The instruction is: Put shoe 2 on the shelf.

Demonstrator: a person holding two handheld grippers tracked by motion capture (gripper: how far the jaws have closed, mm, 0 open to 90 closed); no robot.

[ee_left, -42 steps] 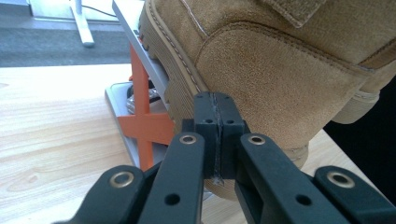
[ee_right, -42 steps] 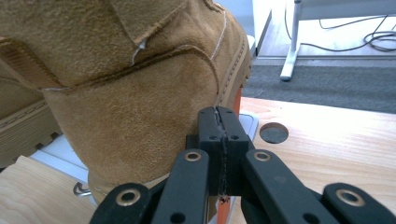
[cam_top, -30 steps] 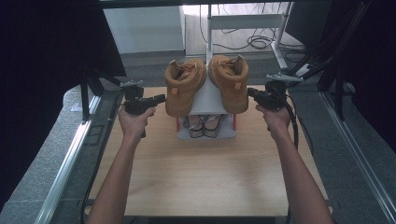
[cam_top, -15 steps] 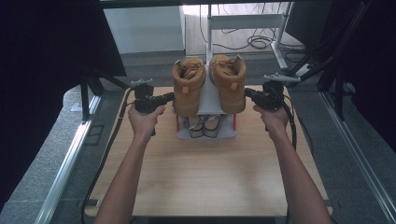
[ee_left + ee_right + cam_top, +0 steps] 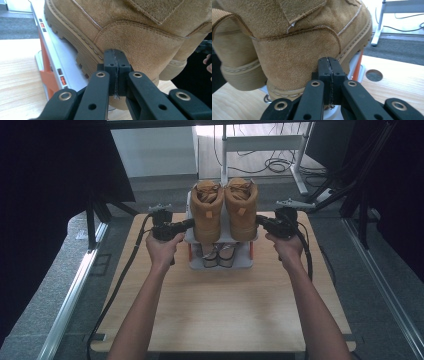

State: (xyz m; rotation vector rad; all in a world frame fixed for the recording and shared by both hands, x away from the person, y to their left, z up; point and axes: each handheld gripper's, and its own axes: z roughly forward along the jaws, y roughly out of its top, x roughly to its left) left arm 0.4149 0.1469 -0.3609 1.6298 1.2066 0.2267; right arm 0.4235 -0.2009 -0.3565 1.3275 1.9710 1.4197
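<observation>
Writing: no brand, label or lettering can be read on the boots or the rack.
Left boot (image 5: 207,210): tan suede, on the top shelf of the grey rack (image 5: 220,264), touching the right boot (image 5: 241,207).
Rack: at the far middle of the desk (image 5: 220,310).
Left tongs (image 5: 190,223): pressed together, empty, tips against the left boot's outer side.
Right tongs (image 5: 258,218): pressed together, empty, tips against the right boot's outer side.
Change: a second ago the boots were splayed apart; now they stand parallel, and the left tongs have moved inward.
</observation>
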